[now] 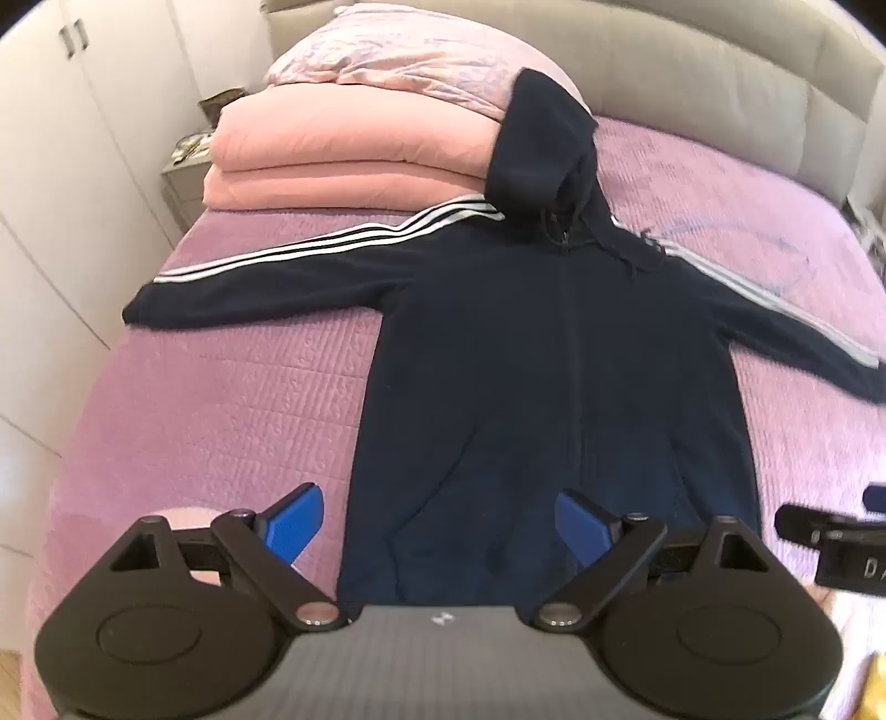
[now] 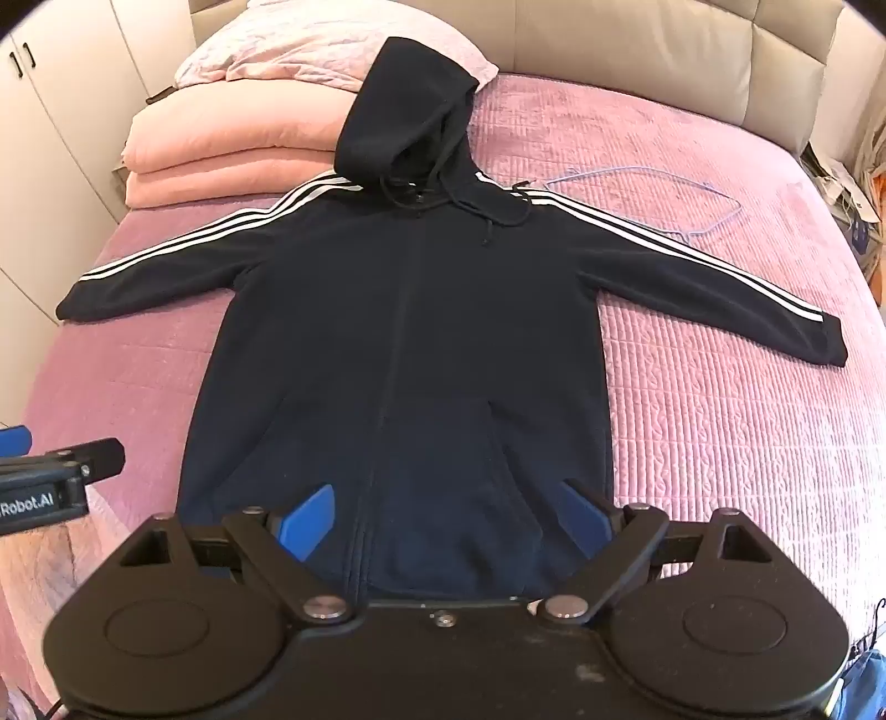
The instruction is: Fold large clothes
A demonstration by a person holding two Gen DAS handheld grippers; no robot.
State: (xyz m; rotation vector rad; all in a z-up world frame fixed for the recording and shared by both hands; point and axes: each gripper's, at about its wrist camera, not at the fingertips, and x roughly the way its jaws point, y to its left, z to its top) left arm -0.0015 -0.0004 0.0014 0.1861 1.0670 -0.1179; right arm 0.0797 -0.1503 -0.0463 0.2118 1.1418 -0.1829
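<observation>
In the left wrist view the dark navy zip hoodie [image 1: 554, 354] loses its three-o'clock sleeve cuff past the frame edge, hem hidden behind the gripper body.

One navy hoodie [image 2: 398, 332], two sleeves, one hanger [image 2: 653, 205], two folded pink quilts [image 2: 221, 155], one pillow [image 2: 310, 50], two claws

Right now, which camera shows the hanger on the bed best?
The right wrist view: the thin wire hanger lies in sharp outline on the pink bedspread, beside the hoodie. The left wrist view shows it only as a faint, blurred loop.

Home bedroom: bed [image 2: 720, 387], pillow [image 2: 310, 44], wardrobe [image 1: 83, 111].
</observation>
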